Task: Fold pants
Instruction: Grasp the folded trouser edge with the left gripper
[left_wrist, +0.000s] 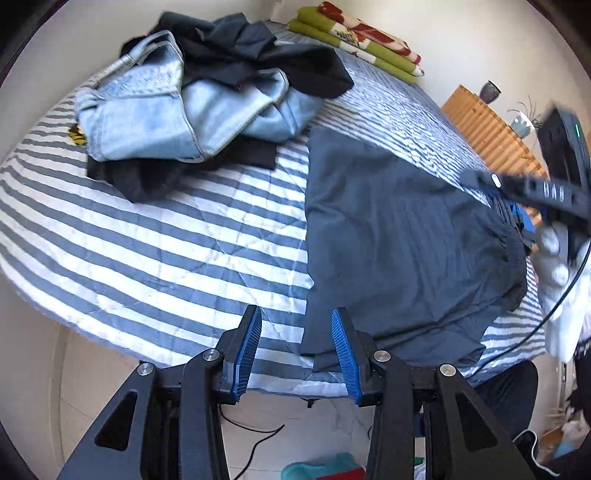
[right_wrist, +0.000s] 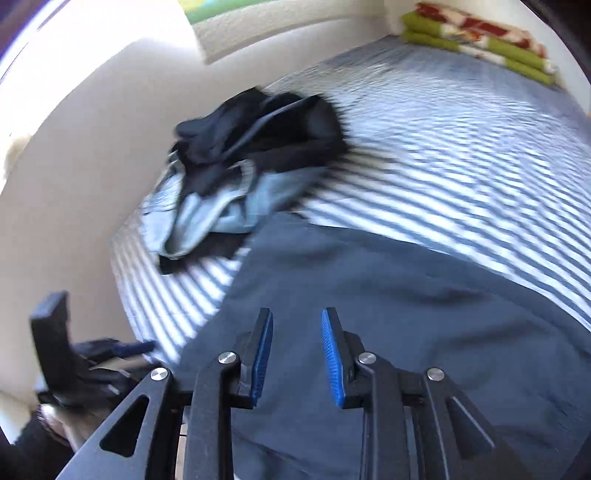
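Note:
Dark blue-grey pants (left_wrist: 399, 229) lie spread flat on the right part of a striped bed (left_wrist: 166, 240). My left gripper (left_wrist: 297, 332) hovers over the bed's near edge, open, with the pants' near left corner just beyond its right finger (left_wrist: 343, 350); the pads press on nothing. In the right wrist view, which is motion-blurred, my right gripper (right_wrist: 297, 332) hangs open above the pants (right_wrist: 388, 295) with nothing between its fingers. It also shows blurred at the pants' far right end (left_wrist: 480, 181), held by a white-gloved hand (left_wrist: 554, 254). The left gripper (right_wrist: 55, 350) appears at the lower left.
A heap of light-blue jeans and black garments (left_wrist: 184, 110) sits at the bed's far left. A folded green and red blanket (left_wrist: 354, 37) lies at the head of the bed. A wooden dresser (left_wrist: 487, 125) with vases stands on the right. A cable (left_wrist: 258, 439) lies on the floor.

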